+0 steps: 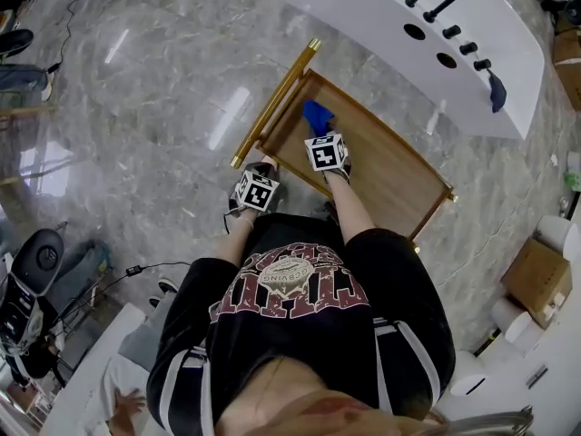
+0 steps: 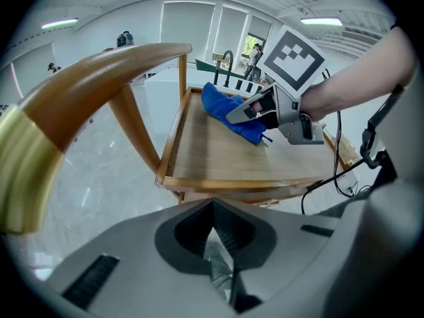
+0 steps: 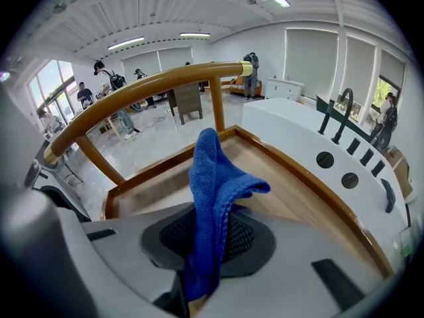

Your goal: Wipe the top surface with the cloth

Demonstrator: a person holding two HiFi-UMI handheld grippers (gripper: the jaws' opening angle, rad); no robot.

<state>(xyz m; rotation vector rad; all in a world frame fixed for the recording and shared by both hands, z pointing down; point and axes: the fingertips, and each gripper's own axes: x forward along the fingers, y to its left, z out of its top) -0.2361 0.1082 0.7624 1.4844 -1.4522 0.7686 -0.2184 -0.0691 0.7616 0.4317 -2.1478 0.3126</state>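
**Cloth in the grip, top mostly still to wipe**

Grey marble floor (image 1: pixel 136 107), and one wooden cart top (image 1: pixel 390 166) in the middle. One blue cloth (image 1: pixel 318 116) is pinched in the right gripper (image 1: pixel 322 139) at the top's far end. The left gripper (image 2: pixel 213 209), jaws together and empty, hovers near the single gold handle (image 1: pixel 272 103). I'd judge most of the wiping undone.

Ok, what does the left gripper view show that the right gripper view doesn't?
Only the left gripper view: the left tool, shut and empty, and the right tool from outside with its marker cube. Only the right gripper view: the cloth pinched between the right tool's jaws, and the holes in the white basin. Both: the cloth, the wooden tray and its curved handle.
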